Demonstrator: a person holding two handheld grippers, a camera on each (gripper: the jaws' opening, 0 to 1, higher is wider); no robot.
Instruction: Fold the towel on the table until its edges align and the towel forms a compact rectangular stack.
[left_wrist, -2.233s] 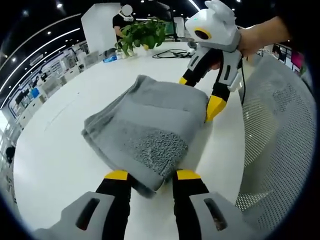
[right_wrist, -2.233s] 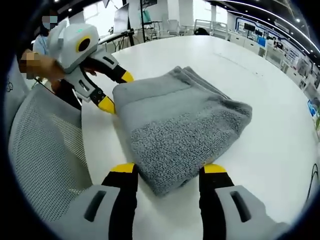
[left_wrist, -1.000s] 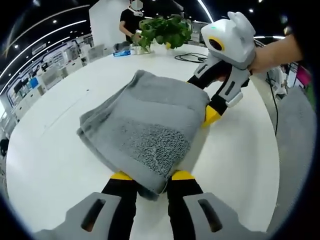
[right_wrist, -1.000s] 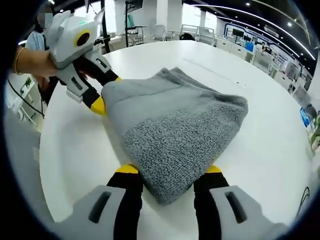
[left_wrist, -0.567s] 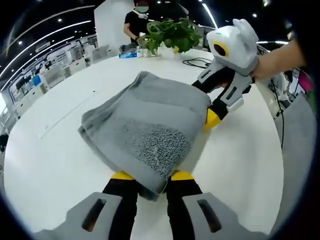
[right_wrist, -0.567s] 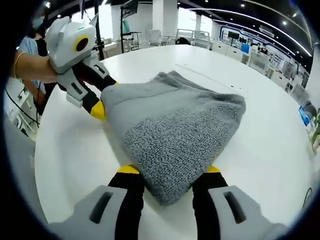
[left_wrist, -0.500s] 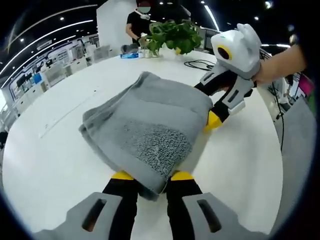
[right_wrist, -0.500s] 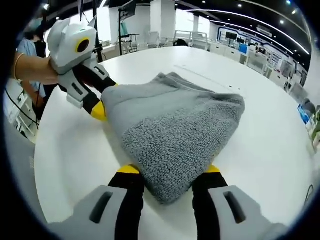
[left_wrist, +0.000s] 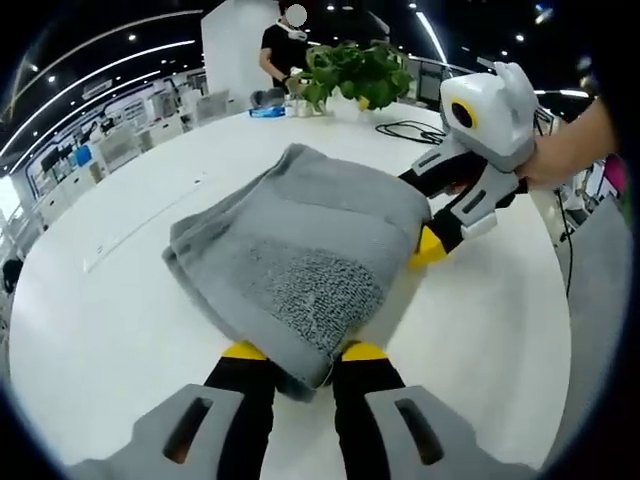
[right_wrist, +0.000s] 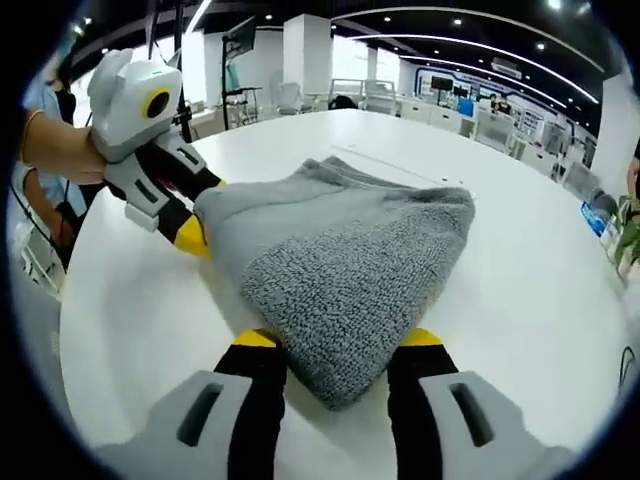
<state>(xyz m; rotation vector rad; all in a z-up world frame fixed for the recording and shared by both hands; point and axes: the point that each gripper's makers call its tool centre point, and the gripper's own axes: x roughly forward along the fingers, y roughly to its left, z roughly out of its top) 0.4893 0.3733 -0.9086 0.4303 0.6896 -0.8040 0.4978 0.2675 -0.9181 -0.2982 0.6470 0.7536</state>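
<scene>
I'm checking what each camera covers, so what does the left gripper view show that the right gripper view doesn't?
The left gripper view adds a potted plant, a black cable and a person at the table's far edge. The right gripper view adds a bracelet on the wrist holding the left gripper. Both show the folded grey towel on the white table, with a corner between each gripper's jaws.

Folded towel (left_wrist: 300, 235) lies on the counter (left_wrist: 120, 320). Left tool (left_wrist: 293, 352) stands at one near corner, a jaw on each side of it; right tool (right_wrist: 335, 340) likewise at the adjacent corner. In the left gripper view, a potted plant (left_wrist: 350, 72) and a cable (left_wrist: 410, 128) sit at the counter's far edge, behind the towel.
</scene>
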